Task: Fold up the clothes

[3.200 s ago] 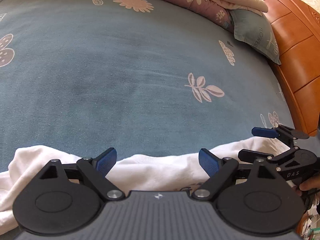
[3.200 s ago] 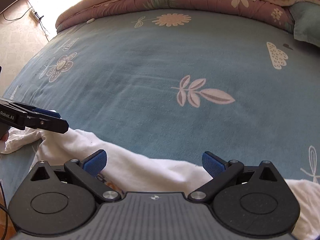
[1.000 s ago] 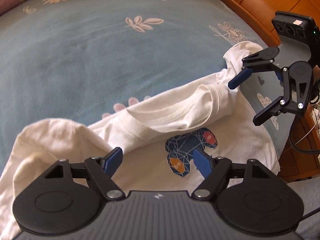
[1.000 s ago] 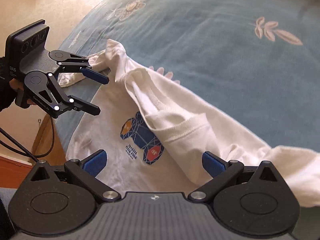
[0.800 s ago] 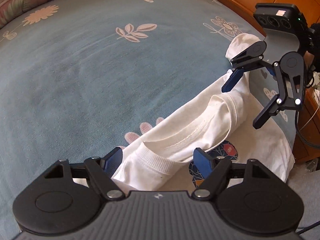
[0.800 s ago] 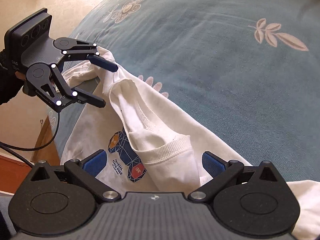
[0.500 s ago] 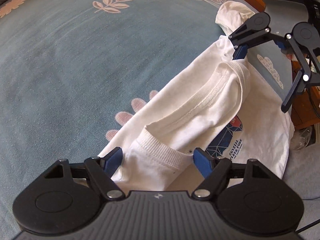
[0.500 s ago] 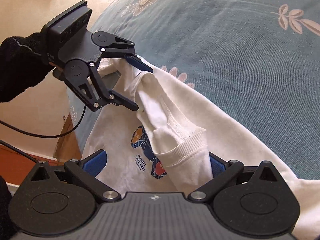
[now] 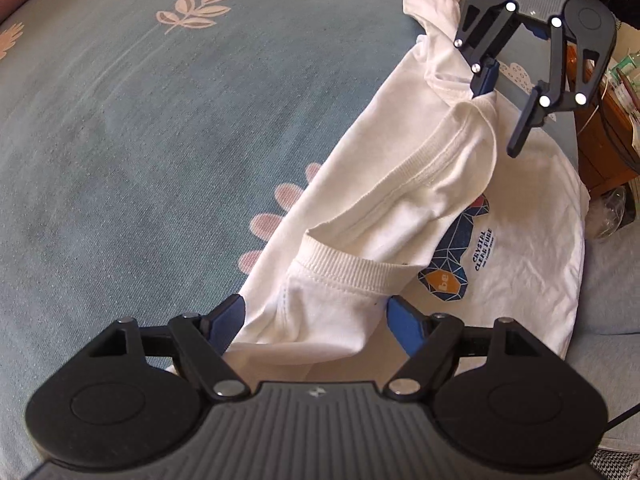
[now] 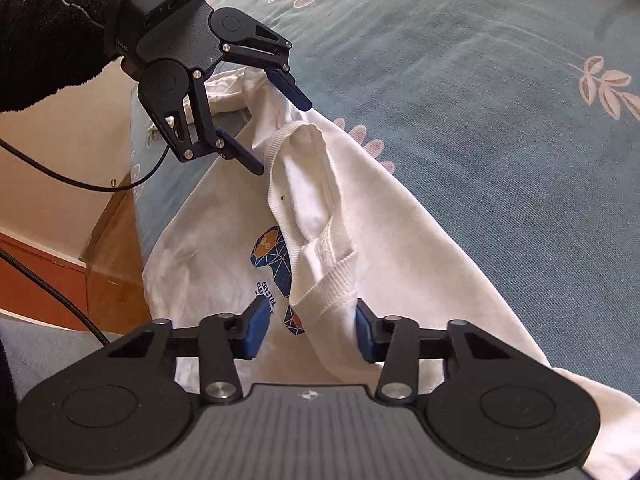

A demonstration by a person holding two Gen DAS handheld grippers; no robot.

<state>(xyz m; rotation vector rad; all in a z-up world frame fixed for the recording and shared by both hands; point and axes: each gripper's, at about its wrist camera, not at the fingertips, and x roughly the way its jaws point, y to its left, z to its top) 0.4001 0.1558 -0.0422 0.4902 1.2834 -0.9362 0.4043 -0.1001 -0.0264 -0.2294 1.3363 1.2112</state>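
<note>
A white T-shirt [image 9: 520,208] with a blue geometric print [image 9: 460,256] lies crumpled near the edge of a blue-green flowered bed sheet [image 9: 160,160]. Its ribbed neckline is bunched into a raised fold running between the two grippers. My left gripper [image 9: 316,316] stands wide open, with one end of that fold between its blue pads. In the right wrist view the left gripper [image 10: 280,136] straddles the collar without pinching it. My right gripper [image 10: 310,332] is closing on the other end of the fold. One pad touches the cloth and a gap shows at the other. The right gripper [image 9: 498,120] shows its fingers still apart.
The wooden bed frame [image 10: 116,264] and the floor lie just past the shirt's hem. Wooden furniture with clutter [image 9: 608,152] stands by that same edge. A black sleeve [image 10: 48,40] and a cable trail from the left gripper. Bare sheet stretches beyond the shirt.
Both grippers came down closer onto the neckline fold, and the left one rolled. The right jaws narrowed from wide open around the cloth. The left jaws kept their width.
</note>
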